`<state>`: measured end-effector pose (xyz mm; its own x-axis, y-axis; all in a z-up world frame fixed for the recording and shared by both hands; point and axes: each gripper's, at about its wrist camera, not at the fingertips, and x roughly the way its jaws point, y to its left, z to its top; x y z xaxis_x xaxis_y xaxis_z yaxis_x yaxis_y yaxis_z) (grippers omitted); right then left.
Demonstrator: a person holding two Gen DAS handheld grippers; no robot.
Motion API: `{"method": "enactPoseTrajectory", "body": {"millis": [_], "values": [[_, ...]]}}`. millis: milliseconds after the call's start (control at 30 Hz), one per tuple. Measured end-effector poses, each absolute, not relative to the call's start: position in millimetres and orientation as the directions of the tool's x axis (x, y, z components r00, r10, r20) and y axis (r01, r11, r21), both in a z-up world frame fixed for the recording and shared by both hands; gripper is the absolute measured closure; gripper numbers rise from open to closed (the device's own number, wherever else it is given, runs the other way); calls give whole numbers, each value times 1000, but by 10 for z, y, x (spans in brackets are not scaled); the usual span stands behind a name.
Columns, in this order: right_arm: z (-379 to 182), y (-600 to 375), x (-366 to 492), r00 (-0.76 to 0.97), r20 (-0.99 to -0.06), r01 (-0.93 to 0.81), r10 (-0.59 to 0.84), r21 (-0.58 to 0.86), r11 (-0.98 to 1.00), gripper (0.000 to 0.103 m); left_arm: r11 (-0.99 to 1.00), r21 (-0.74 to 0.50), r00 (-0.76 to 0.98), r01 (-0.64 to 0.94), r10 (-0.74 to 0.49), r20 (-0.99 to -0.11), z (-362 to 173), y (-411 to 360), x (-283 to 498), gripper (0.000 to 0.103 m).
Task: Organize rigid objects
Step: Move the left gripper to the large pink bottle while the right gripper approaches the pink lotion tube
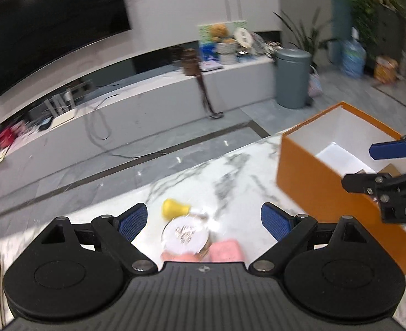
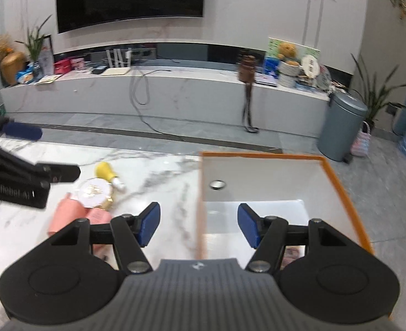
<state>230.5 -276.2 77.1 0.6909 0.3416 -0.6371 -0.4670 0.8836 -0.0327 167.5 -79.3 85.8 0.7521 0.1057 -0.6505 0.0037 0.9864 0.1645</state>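
Yellow-capped bottle (image 2: 107, 175): lying flat, cap toward 11 o'clock | left gripper (image 1: 204, 222): jaws apart, empty | right gripper (image 2: 198, 224): jaws apart, empty, over orange box (image 2: 349, 201)

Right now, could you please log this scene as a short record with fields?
surface: marble table
container: orange box, open top, white inside
items left of box: yellow bulb-shaped item, round white lid, pink items
left gripper: open, empty, above the items
right gripper: open, empty, at the box's left wall
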Motion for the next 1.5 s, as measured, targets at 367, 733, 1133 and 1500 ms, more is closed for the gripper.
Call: {"method": "enactPoseTrajectory", "body": {"millis": [367, 733, 1133, 1500], "values": [[558, -2205, 2127, 676, -660, -512, 328, -100, 853, 41, 988, 69, 752, -136, 149, -642, 374, -421, 1355, 0], [317, -1863, 2206, 646, -692, -522, 321, -94, 848, 41, 984, -3, 740, -177, 131, -660, 58, -170, 1396, 0], [154, -1664, 2354, 628, -714, -519, 308, -90, 850, 41, 984, 38, 691, -176, 151, -707, -227, -240, 1571, 0], [-2, -1486, 2439, 589, -744, -519, 315, -50, 853, 40, 982, 9, 703, -187, 140, -698, -208, 161, 1474, 0]]}}
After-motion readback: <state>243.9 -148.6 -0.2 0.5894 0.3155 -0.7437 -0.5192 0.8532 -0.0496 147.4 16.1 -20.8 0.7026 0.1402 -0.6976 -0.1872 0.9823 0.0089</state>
